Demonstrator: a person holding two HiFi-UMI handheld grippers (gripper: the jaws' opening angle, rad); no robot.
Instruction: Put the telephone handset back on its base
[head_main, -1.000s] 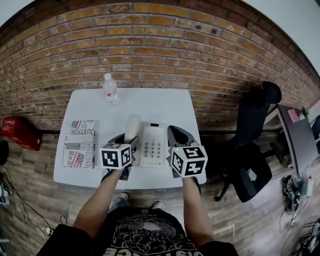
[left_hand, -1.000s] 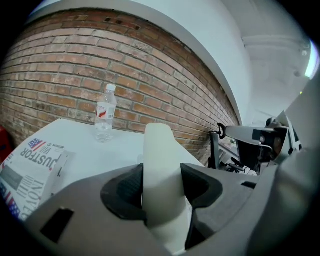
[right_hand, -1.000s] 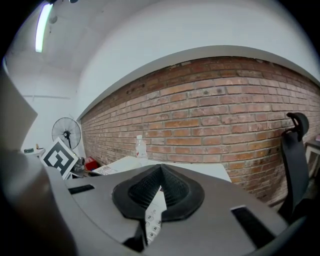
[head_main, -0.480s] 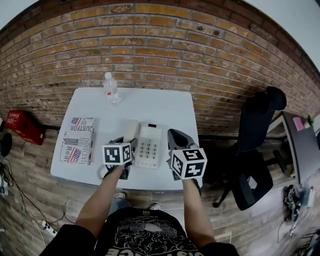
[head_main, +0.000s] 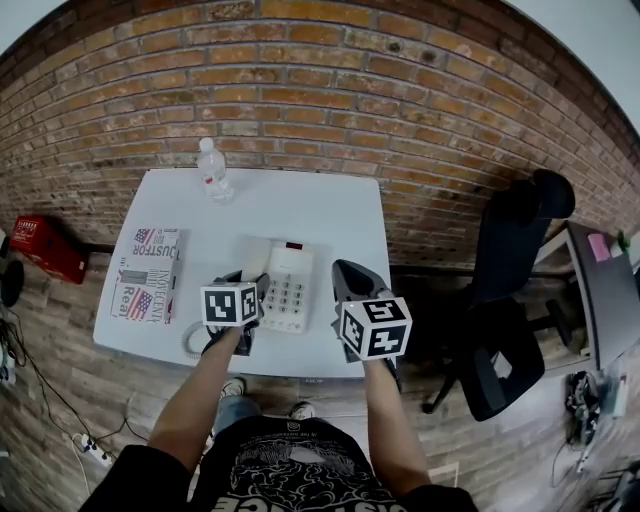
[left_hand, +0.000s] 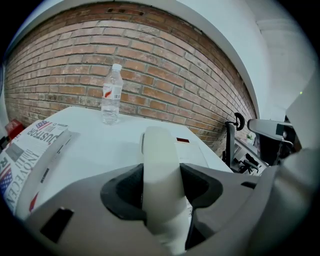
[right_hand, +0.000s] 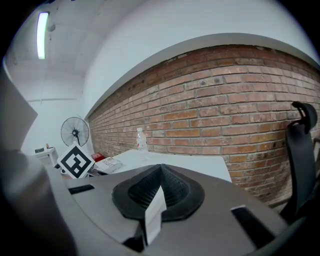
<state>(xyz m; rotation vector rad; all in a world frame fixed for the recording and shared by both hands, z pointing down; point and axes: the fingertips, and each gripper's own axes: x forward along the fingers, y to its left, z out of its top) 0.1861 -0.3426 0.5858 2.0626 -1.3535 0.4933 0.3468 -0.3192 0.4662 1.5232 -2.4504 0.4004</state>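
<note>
A person standing at a white tabletop (head_main: 320, 210) holds the left gripper (left_hand: 161, 187) with its jaws closed on the cream telephone handset (left_hand: 159, 150), which runs lengthwise between the black pads, low in the middle of the left gripper view. From the head view, the handset lies along the left side of the telephone base (head_main: 290, 290), just beside the keypad at the centre of the frame; whether it is seated in the cradle cannot be told. A pale cord (head_main: 190, 343) loops off the near tabletop edge at lower left.

The right gripper (right_hand: 157, 192) hangs right of the base, apart from it, its jaws pressed together with a thin pale strip at the seam.

A water bottle (head_main: 211, 172) stands upright at the far edge, upper left, before the brick wall (head_main: 300, 90). A folded newspaper (head_main: 148, 275) lies at the tabletop's left edge. A black office chair (head_main: 510, 310) sits at right, a red box (head_main: 40, 255) on the floor at far left.
</note>
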